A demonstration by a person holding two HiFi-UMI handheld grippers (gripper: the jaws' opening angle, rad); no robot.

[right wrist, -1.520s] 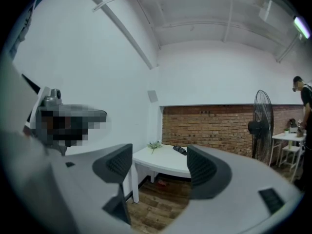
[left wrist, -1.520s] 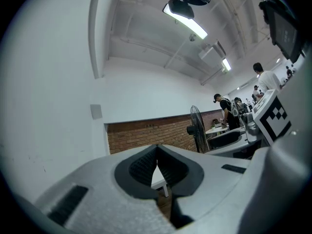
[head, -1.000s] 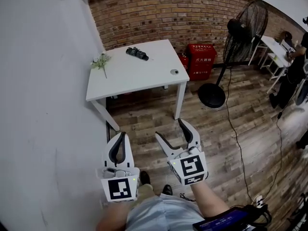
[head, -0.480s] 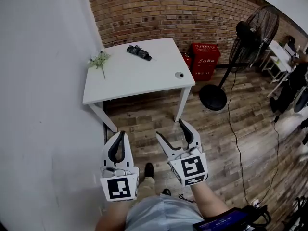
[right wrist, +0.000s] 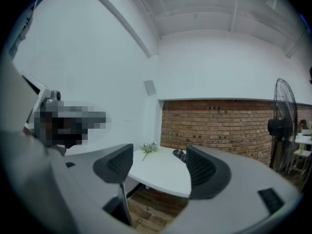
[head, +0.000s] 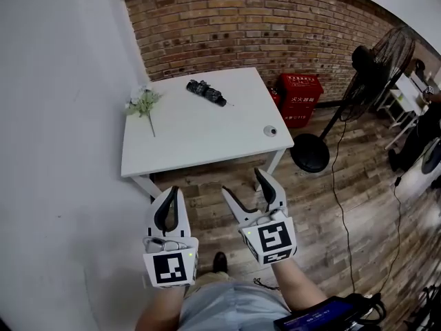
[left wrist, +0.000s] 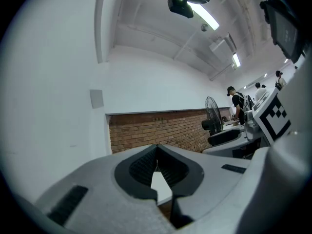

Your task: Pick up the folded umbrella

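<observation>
One folded umbrella [head: 206, 92] on the table [head: 207, 147], well beyond right gripper [head: 243, 185]

The left hand-held gripper [left wrist: 156, 153] — jaws together — faces a brick wall [left wrist: 146, 128].

table [head: 200, 143]: white top, smooth, matt | folded umbrella [head: 206, 92]: dark cloth, creased | wall [head: 241, 33]: bare red brick, rough | floor [head: 344, 205]: wood planks, weathered grain | left gripper [head: 170, 193], right gripper [head: 243, 185]: white matt plastic shells | pads [right wrist: 117, 165]: black, ribbed
</observation>
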